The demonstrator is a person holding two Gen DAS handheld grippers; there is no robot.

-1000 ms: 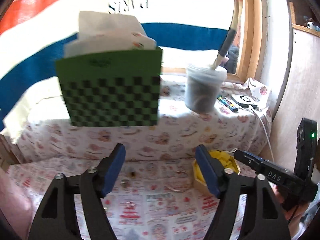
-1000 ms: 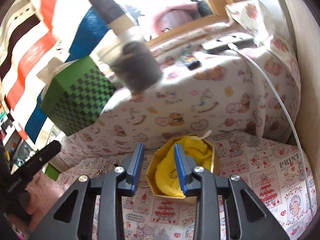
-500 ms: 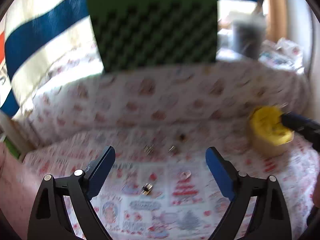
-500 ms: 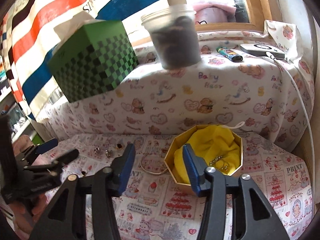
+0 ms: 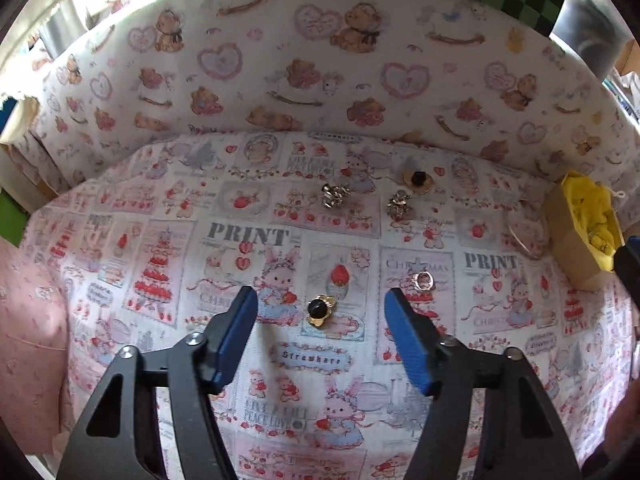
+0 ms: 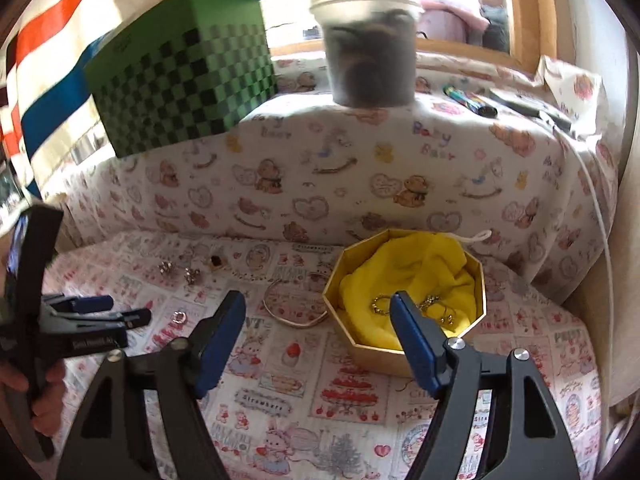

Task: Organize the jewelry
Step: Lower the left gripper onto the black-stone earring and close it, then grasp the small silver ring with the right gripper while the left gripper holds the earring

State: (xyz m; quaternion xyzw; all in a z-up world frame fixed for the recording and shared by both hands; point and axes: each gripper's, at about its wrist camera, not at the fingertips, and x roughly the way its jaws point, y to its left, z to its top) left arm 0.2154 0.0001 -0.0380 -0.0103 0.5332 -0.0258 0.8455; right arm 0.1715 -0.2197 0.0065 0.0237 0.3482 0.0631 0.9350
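While jaws are seen moving, nothing is gripped;
Left gripper: closing, black-stone earring framed between pads, untouched;
Right gripper: opening, empty;
Gold box: chains held on yellow cloth

Black tool, blue pads, silver screws

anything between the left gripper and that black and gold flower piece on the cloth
Nothing visible. The black-and-gold flower piece lies bare on the printed cloth, framed between the closing jaws of the left gripper, untouched.
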